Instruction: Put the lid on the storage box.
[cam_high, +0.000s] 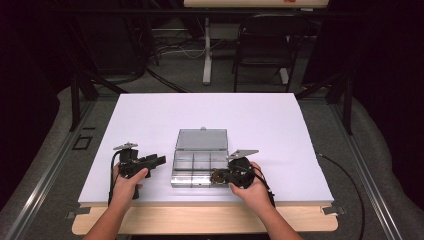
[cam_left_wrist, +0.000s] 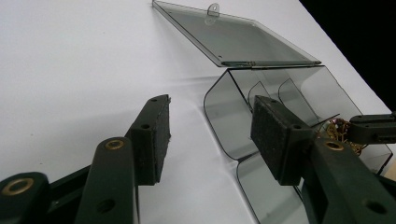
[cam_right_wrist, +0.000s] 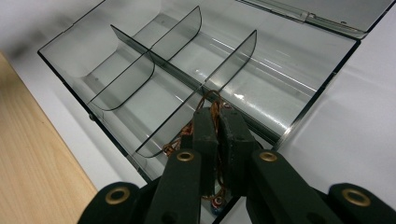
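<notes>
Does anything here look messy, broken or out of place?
Nothing stands out. The clear box sits square on the white table with its lid laid flat open, and the right gripper pinches a tangle of copper wire above one compartment.

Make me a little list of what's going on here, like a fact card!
Place: white table
Box: clear plastic organizer box, with dividers inside
Lid: open, lying flat behind the box
Left claw: open, holding nothing, beside the box's left end
Right claw: shut on a tangle of coppery wire
Where the wire is: over the box's near right compartment
Hands: one holding each claw
</notes>
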